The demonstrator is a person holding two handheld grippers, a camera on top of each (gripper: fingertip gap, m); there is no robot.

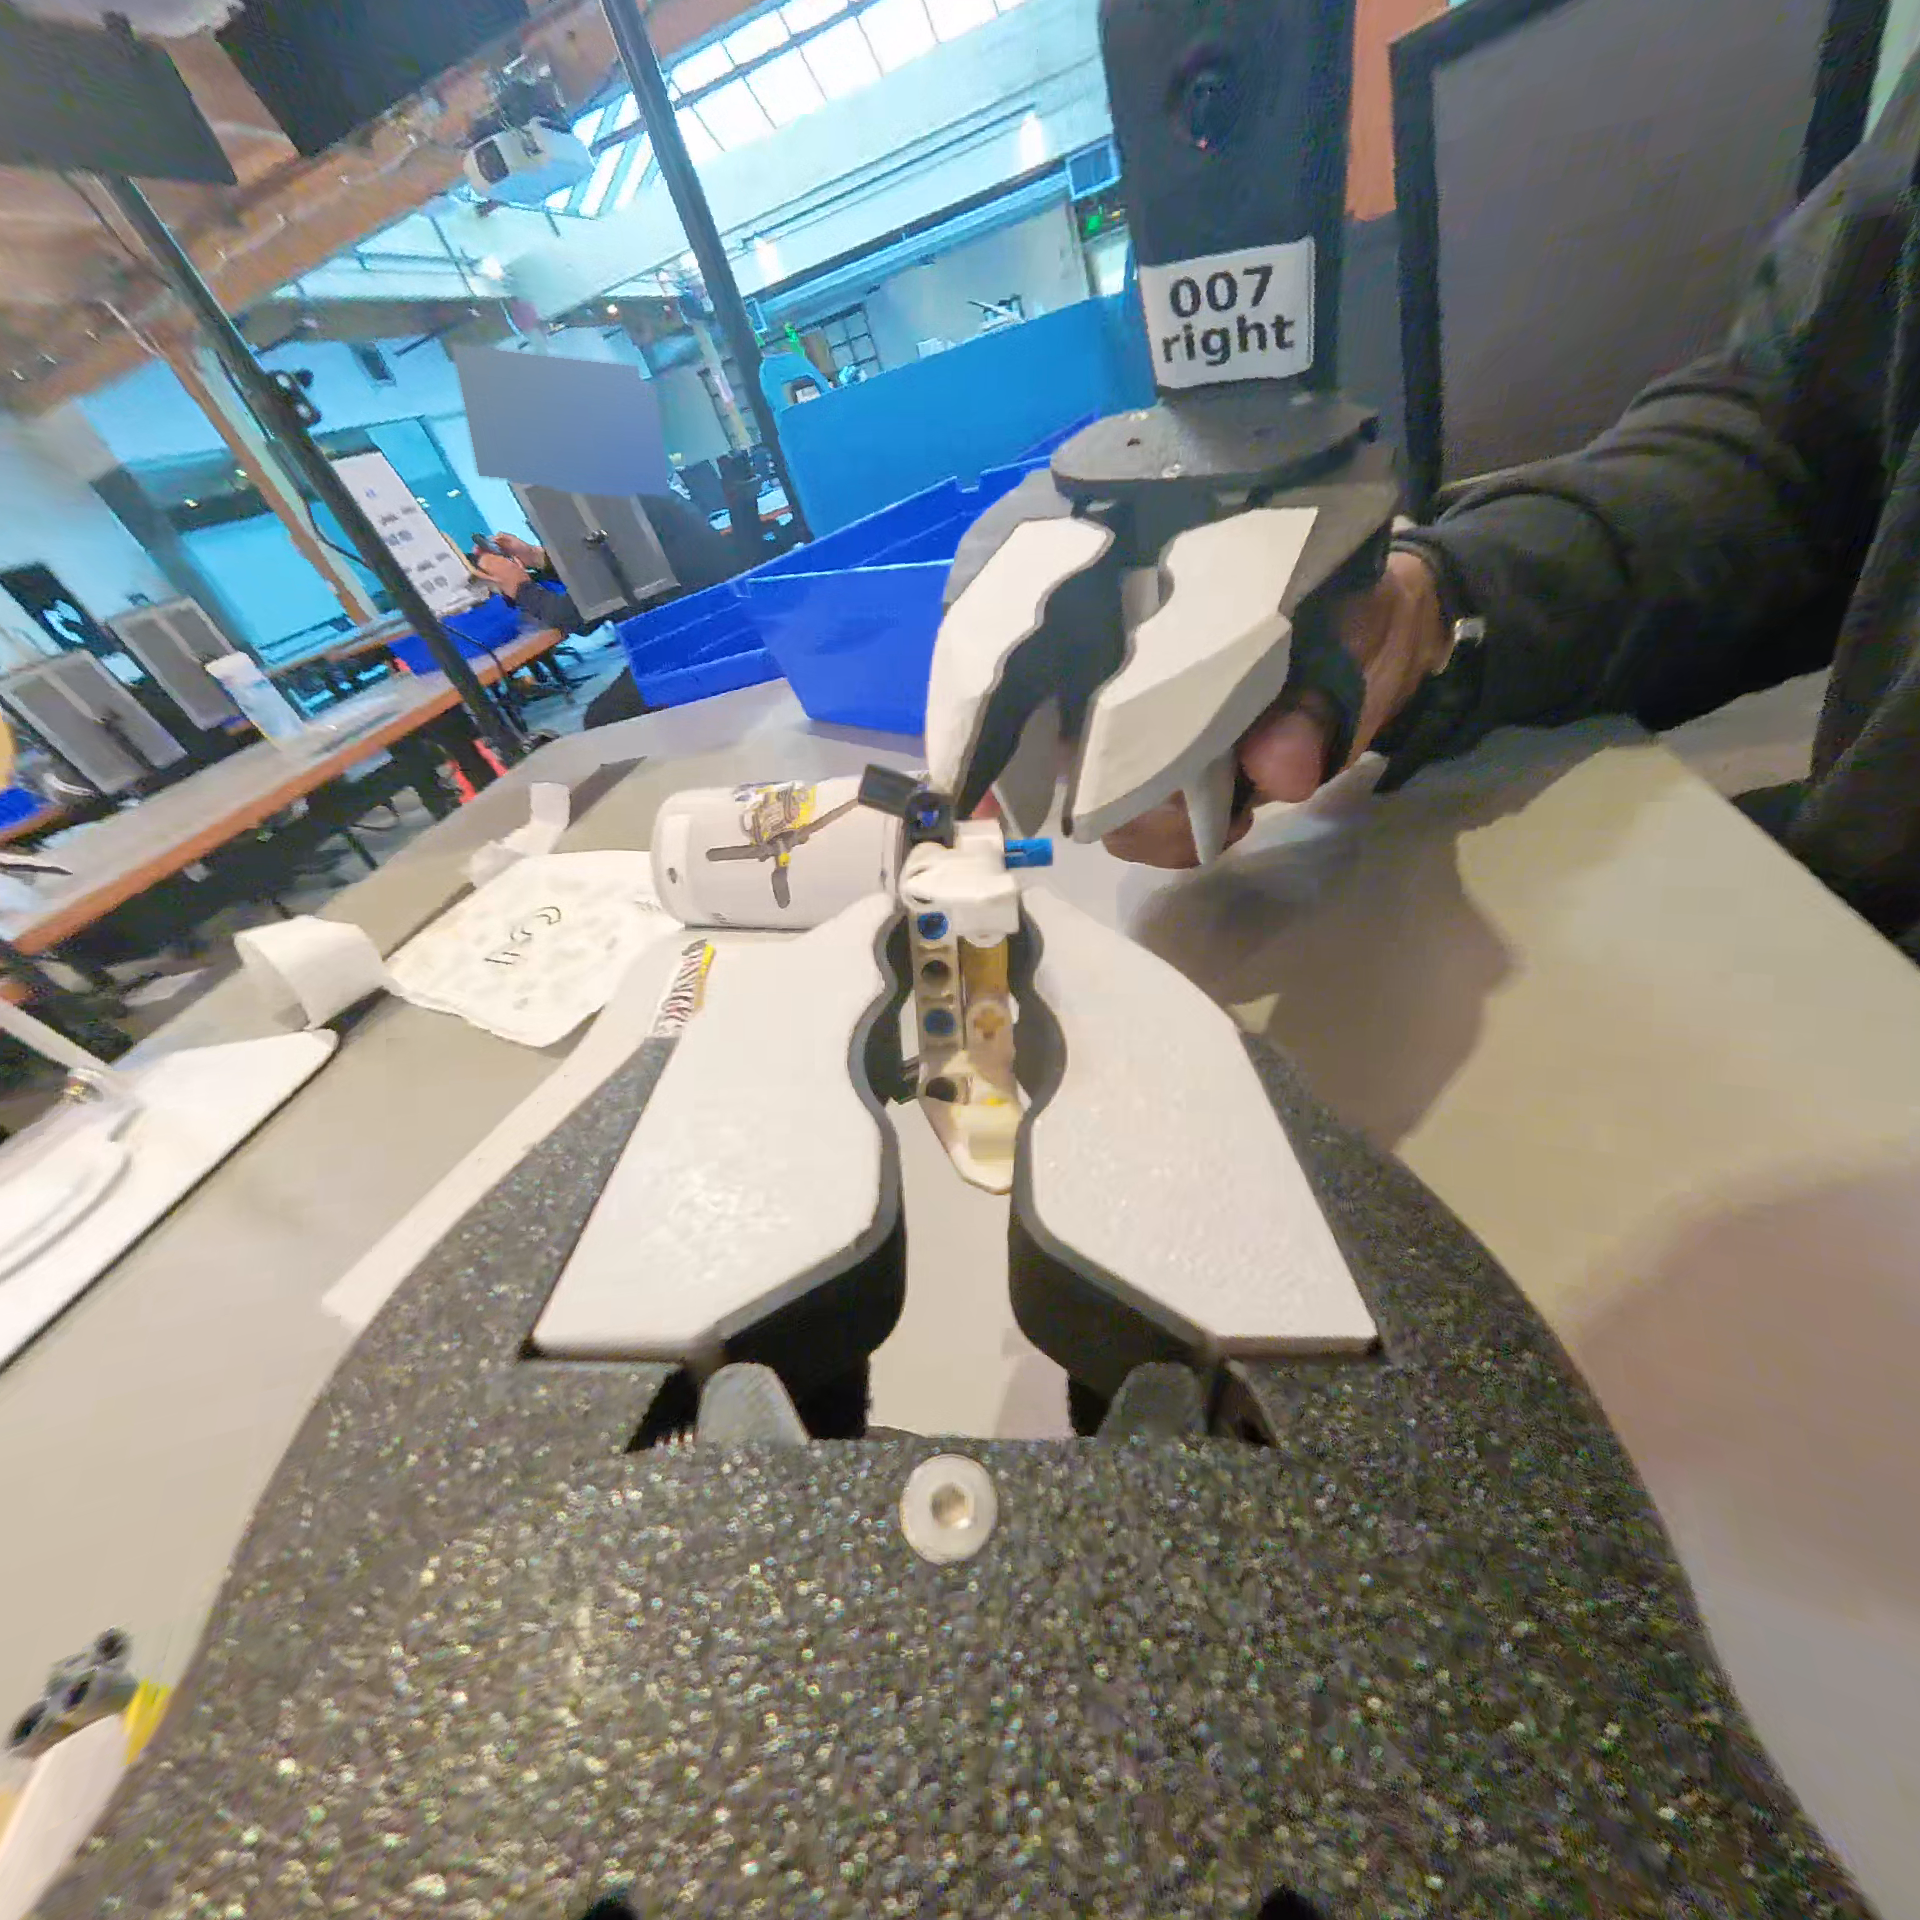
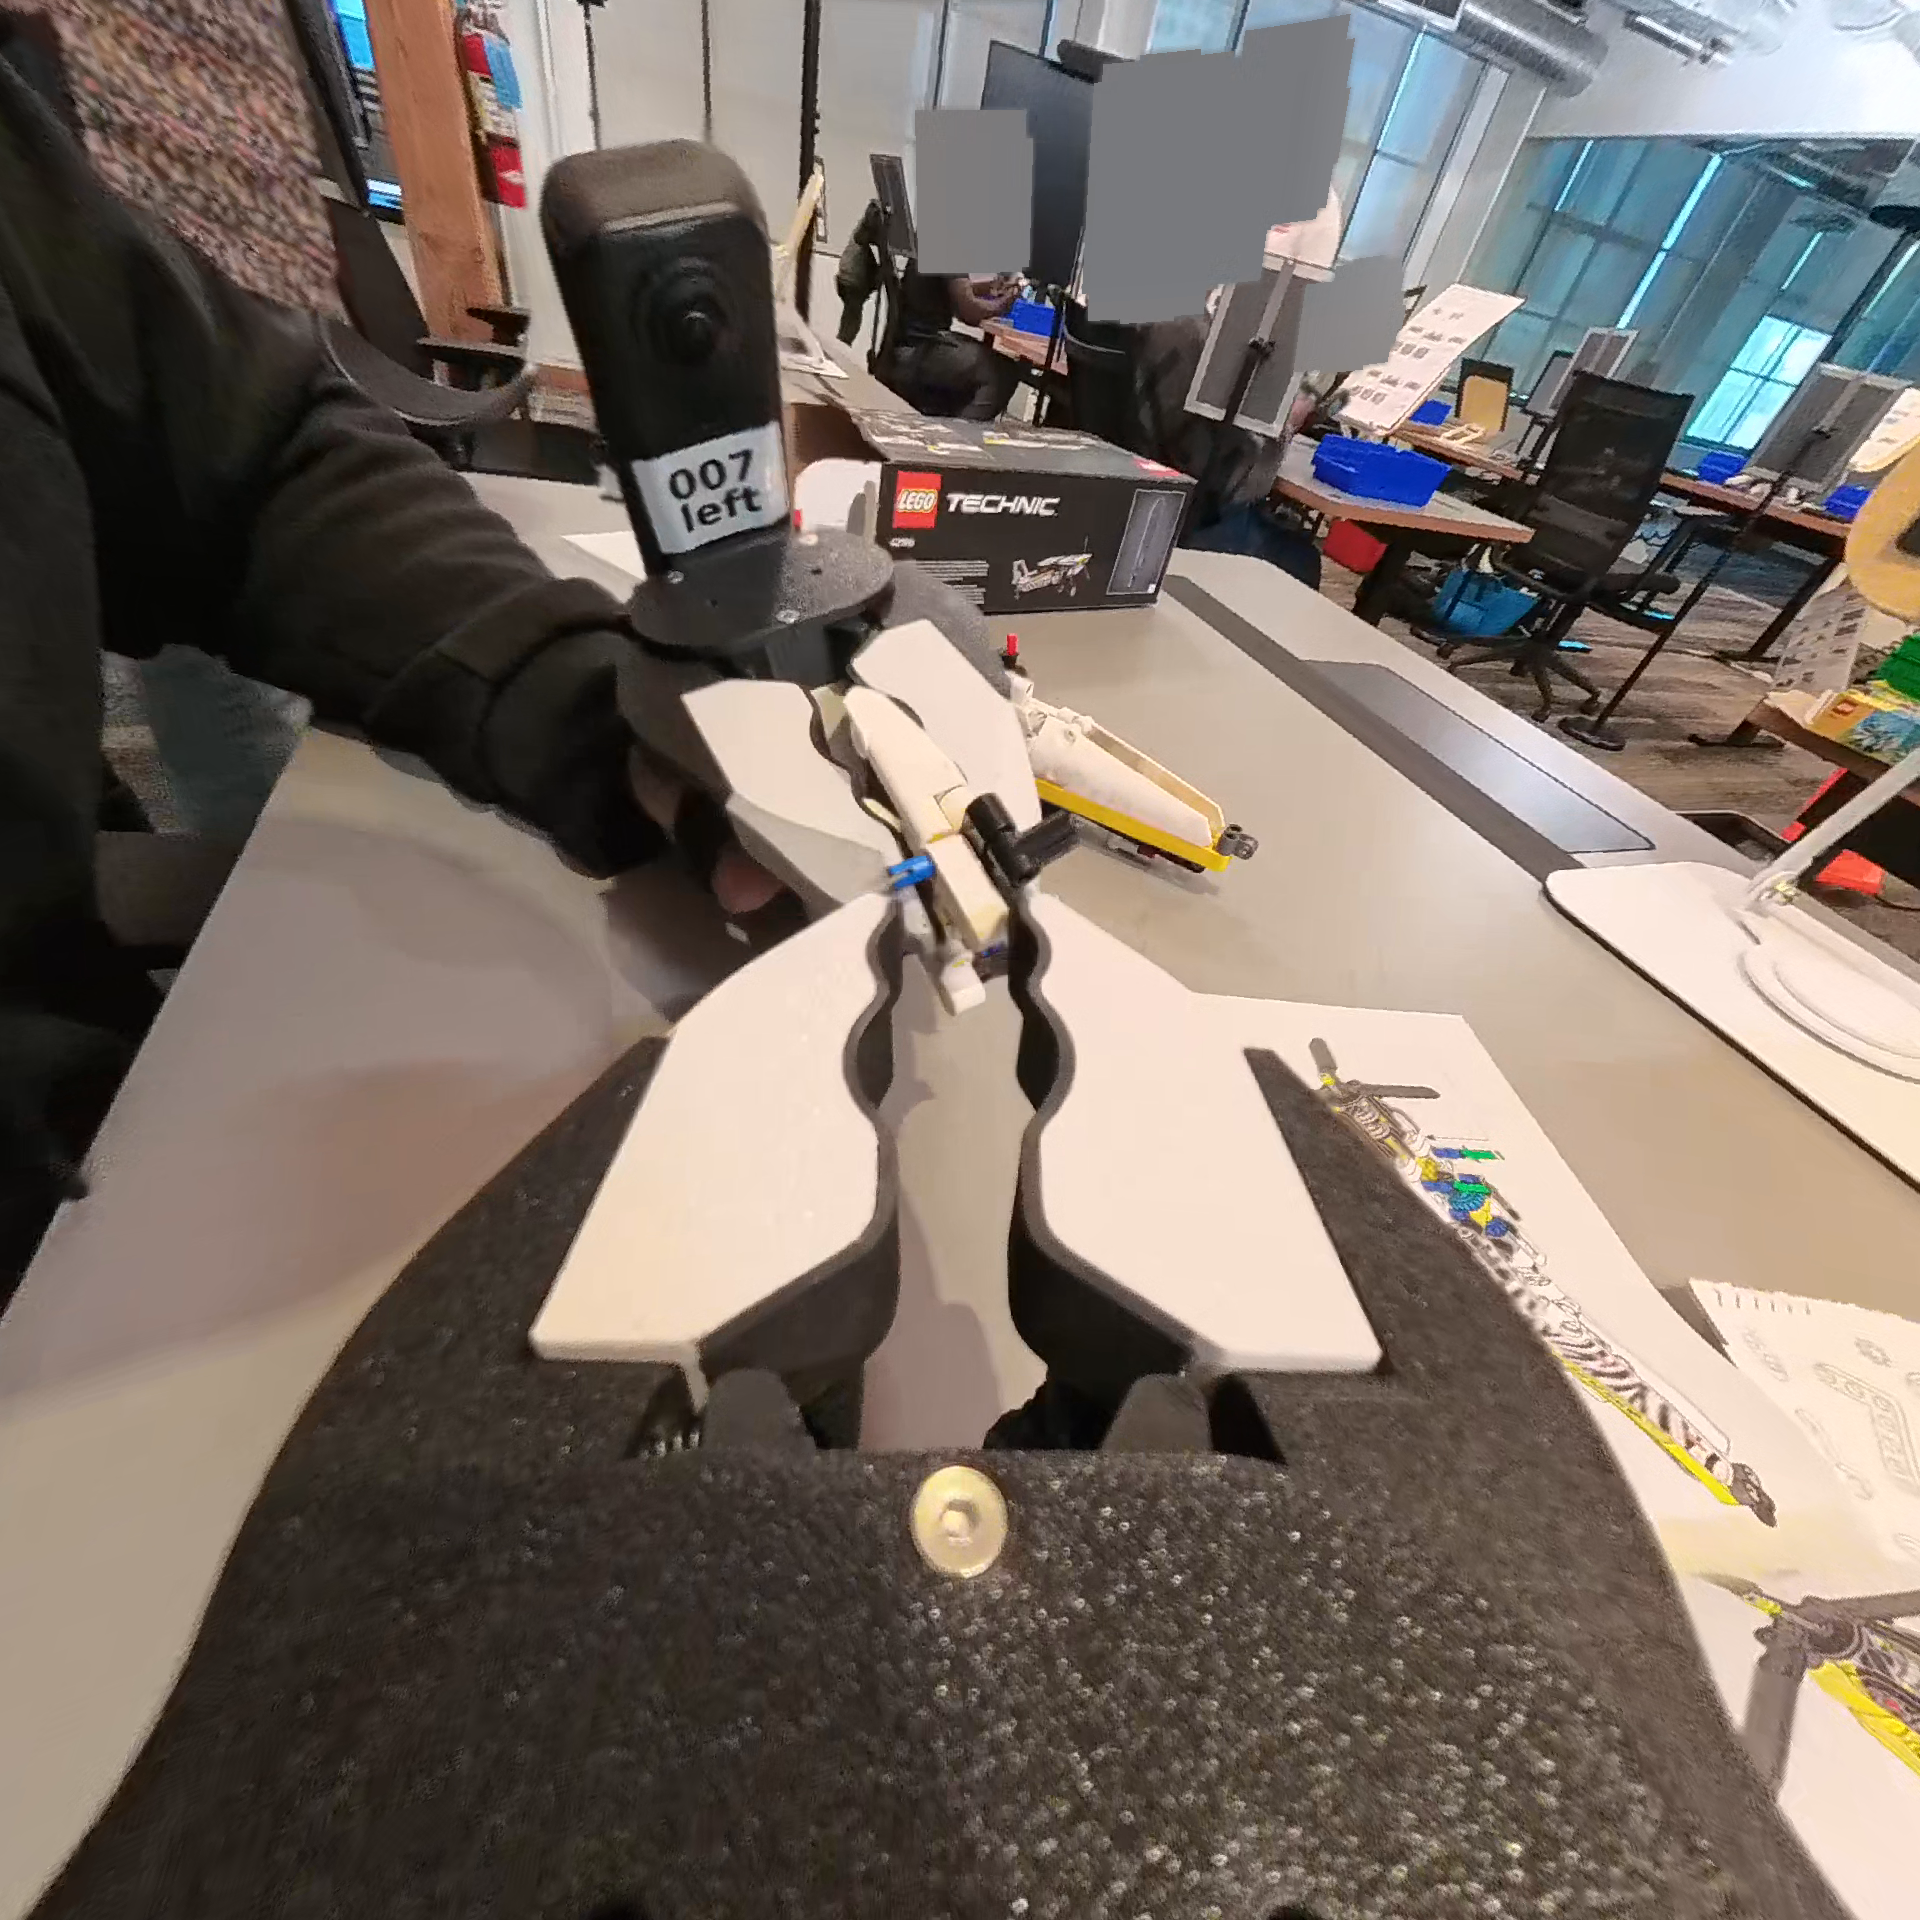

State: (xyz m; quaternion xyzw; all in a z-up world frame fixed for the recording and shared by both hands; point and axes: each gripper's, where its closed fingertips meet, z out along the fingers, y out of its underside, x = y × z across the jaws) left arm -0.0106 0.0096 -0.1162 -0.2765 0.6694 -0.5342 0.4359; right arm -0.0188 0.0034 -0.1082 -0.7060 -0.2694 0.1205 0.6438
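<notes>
white toy assembly (image 1: 961, 904), blue bins (image 1: 852, 634)

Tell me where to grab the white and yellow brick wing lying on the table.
Probably from above, pinching the wing across its narrow width near the middle: it lies on the table, long and slim, with bare surface along its yellow edge.

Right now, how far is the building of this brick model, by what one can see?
Done: a white and yellow section lies built on the table. In hand: the left gripper clamps a smaller white assembly that carries a black connector and a blue pin; the right gripper stands open around its end. Left: the two builds are apart, not yet joined.
</notes>
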